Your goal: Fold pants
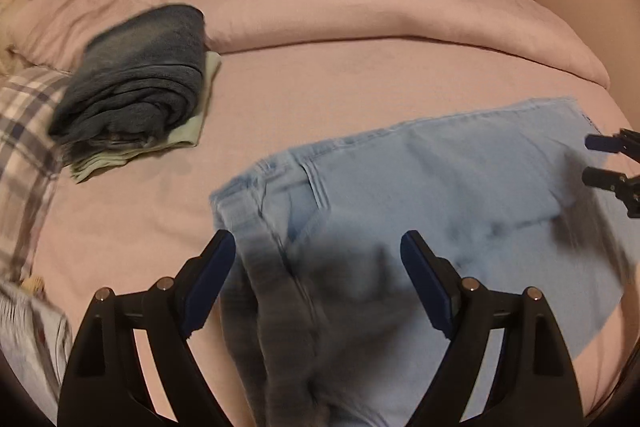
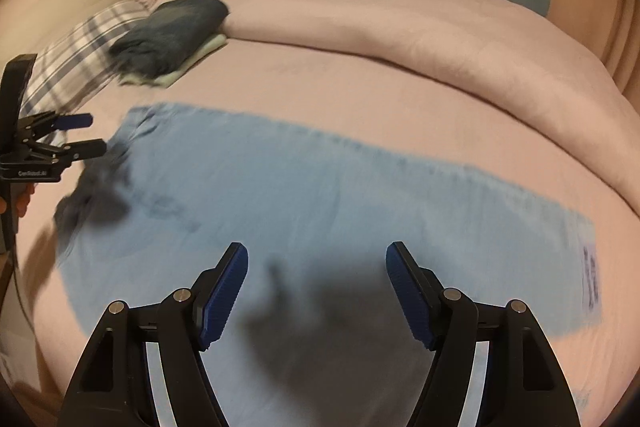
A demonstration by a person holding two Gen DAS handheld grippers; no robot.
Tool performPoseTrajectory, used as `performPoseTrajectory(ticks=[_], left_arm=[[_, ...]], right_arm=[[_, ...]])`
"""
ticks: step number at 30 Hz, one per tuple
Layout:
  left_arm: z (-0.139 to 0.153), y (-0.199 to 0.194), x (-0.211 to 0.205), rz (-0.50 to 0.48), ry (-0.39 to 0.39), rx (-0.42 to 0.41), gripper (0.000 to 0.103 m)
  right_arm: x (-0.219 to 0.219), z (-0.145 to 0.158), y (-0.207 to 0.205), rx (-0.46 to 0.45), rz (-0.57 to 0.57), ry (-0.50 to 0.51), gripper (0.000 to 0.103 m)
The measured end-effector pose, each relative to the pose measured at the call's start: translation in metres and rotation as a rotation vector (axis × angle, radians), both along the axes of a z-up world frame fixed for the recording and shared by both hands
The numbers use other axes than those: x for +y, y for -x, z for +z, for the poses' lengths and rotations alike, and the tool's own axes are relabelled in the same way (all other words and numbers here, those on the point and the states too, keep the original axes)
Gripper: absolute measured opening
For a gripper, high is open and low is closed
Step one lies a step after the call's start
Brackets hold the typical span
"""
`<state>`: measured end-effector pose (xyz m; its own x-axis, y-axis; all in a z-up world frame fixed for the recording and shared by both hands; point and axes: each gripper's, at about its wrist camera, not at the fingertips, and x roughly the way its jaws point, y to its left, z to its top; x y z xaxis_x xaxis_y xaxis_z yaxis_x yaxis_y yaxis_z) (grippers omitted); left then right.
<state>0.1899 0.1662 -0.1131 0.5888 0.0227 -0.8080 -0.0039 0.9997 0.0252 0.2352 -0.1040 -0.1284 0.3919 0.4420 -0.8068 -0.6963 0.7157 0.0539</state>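
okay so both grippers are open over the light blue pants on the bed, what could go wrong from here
1. The light blue pants lie long and only partly folded; with the left hand-held gripper and right hand-held gripper both open, the layers could slip askew.
2. The waistband end looks bunched, so a crease may fold in.
3. The folded dark stack sits close by and might get bumped.

The left wrist camera looks steeply down along the left gripper [image 1: 316,251] from close above the pants' [image 1: 460,179] waist end, facing the bed's [image 1: 320,75] far edge. The right wrist camera looks down likewise over the right gripper [image 2: 316,263] above the legs. Both views share the pants, the stack [image 1: 136,79] near the pillows, and each other's gripper.
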Motion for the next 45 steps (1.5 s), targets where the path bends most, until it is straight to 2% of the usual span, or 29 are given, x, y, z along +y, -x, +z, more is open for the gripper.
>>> performPoseTrajectory(ticks=[5, 9, 12, 15, 18, 19, 20, 21, 22, 24, 25, 26, 29, 32, 34, 36, 37, 38, 39, 40, 42, 43, 45], left_arm=[[-0.012, -0.045, 0.023, -0.021, 0.067, 0.066, 0.085], [-0.027, -0.077, 0.033, -0.049, -0.009, 0.115, 0.085], [-0.037, -0.089, 0.043, -0.086, 0.005, 0.164, 0.085], [-0.048, -0.094, 0.048, -0.158, 0.062, 0.236, 0.085], [-0.062, -0.095, 0.048, -0.212, 0.067, 0.299, 0.083], [-0.064, -0.094, 0.047, -0.222, 0.068, 0.302, 0.08], [-0.062, -0.092, 0.047, -0.24, 0.081, 0.29, 0.066], [-0.06, -0.091, 0.047, -0.249, 0.085, 0.278, 0.06], [-0.058, -0.09, 0.047, -0.245, 0.072, 0.266, 0.048], [-0.054, -0.087, 0.05, -0.238, 0.077, 0.255, 0.038], [-0.052, -0.083, 0.05, -0.228, 0.075, 0.247, 0.03], [-0.048, -0.08, 0.051, -0.215, 0.072, 0.231, 0.029], [-0.044, -0.074, 0.05, -0.192, 0.044, 0.174, 0.029], [-0.059, -0.077, 0.049, -0.147, 0.034, 0.224, 0.033], [-0.058, -0.075, 0.044, -0.149, 0.009, 0.224, 0.037], [-0.05, -0.068, 0.041, -0.154, -0.015, 0.21, 0.046], [-0.047, -0.067, 0.042, -0.148, -0.028, 0.2, 0.064], [-0.044, -0.061, 0.043, -0.143, -0.033, 0.182, 0.08], [-0.043, -0.062, 0.046, -0.141, -0.027, 0.17, 0.083], [-0.043, -0.061, 0.048, -0.136, -0.017, 0.165, 0.083], [-0.053, -0.066, 0.052, -0.108, -0.005, 0.208, 0.081], [-0.056, -0.069, 0.057, -0.1, -0.012, 0.229, 0.078], [-0.063, -0.07, 0.051, -0.103, -0.024, 0.255, 0.066]], right_arm=[[0.028, -0.007, -0.04, 0.048, 0.049, -0.01, 0.072], [0.061, -0.019, -0.072, 0.068, 0.125, 0.034, 0.072], [0.081, -0.033, -0.096, 0.112, 0.143, 0.06, 0.072], [0.094, -0.046, -0.112, 0.136, 0.191, 0.106, 0.072], [0.101, -0.063, -0.119, 0.236, 0.262, 0.153, 0.072], [0.102, -0.067, -0.116, 0.24, 0.287, 0.175, 0.072], [0.103, -0.067, -0.112, 0.229, 0.314, 0.189, 0.072], [0.104, -0.066, -0.11, 0.237, 0.329, 0.193, 0.066], [0.103, -0.065, -0.107, 0.242, 0.34, 0.202, 0.06], [0.105, -0.061, -0.096, 0.191, 0.364, 0.253, 0.027], [0.106, -0.057, -0.088, 0.148, 0.376, 0.276, 0.017], [0.107, -0.053, -0.081, 0.114, 0.385, 0.291, 0.011], [0.109, -0.041, -0.072, 0.045, 0.378, 0.304, 0.01], [0.114, -0.048, -0.073, 0.028, 0.328, 0.315, 0.01], [0.12, -0.061, -0.072, 0.043, 0.314, 0.368, 0.01], [0.121, -0.058, -0.068, 0.036, 0.315, 0.373, 0.014], [0.119, -0.053, -0.068, 0.046, 0.317, 0.355, 0.019], [0.114, -0.048, -0.068, 0.064, 0.323, 0.328, 0.04], [0.11, -0.046, -0.07, 0.082, 0.325, 0.314, 0.065], [0.106, -0.046, -0.074, 0.101, 0.315, 0.305, 0.073], [0.103, -0.056, -0.078, 0.139, 0.281, 0.319, 0.076], [0.102, -0.063, -0.078, 0.152, 0.266, 0.34, 0.078], [0.099, -0.073, -0.079, 0.185, 0.203, 0.328, 0.088]])
